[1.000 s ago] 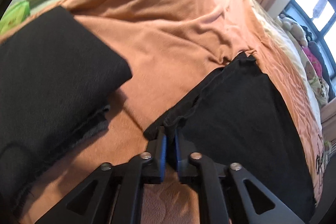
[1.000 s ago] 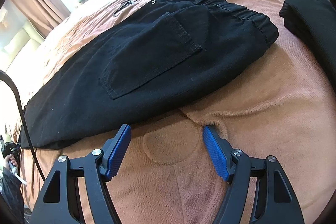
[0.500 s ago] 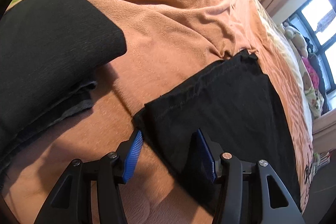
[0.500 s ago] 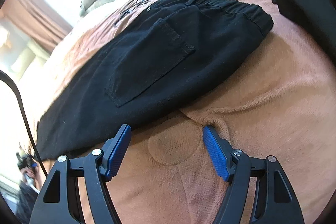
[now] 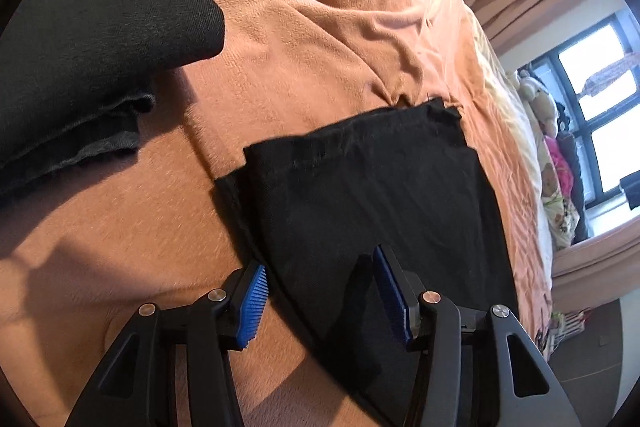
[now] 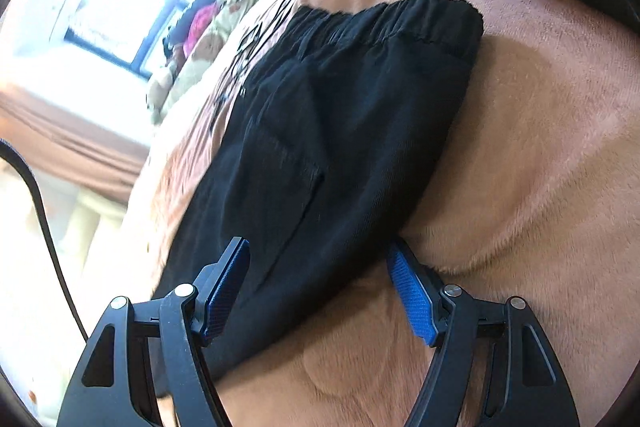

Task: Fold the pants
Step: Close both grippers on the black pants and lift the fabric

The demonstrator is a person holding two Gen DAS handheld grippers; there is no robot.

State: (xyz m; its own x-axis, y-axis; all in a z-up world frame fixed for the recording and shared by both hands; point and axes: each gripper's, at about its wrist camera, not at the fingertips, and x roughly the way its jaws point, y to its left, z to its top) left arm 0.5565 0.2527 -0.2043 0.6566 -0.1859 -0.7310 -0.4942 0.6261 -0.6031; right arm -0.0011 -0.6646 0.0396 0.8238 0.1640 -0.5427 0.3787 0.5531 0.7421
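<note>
Both the left gripper (image 5: 320, 301) and the right gripper (image 6: 320, 301) stand open, gripping nothing, straddling the black pants (image 5: 372, 195) on the orange blanket (image 5: 320, 19).

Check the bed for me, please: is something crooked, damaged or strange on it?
Only a small thing: the hem of the black pants looks frayed, and the orange blanket is wrinkled behind it. Otherwise the pants lie flat, with nothing spilled.

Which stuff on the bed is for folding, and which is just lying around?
For the job:
- black cotton pants with elastic waistband
- left tool, open
- right tool, open

Just lying about:
- stack of folded dark clothes
- plush toys by the window
- orange bedspread
</note>
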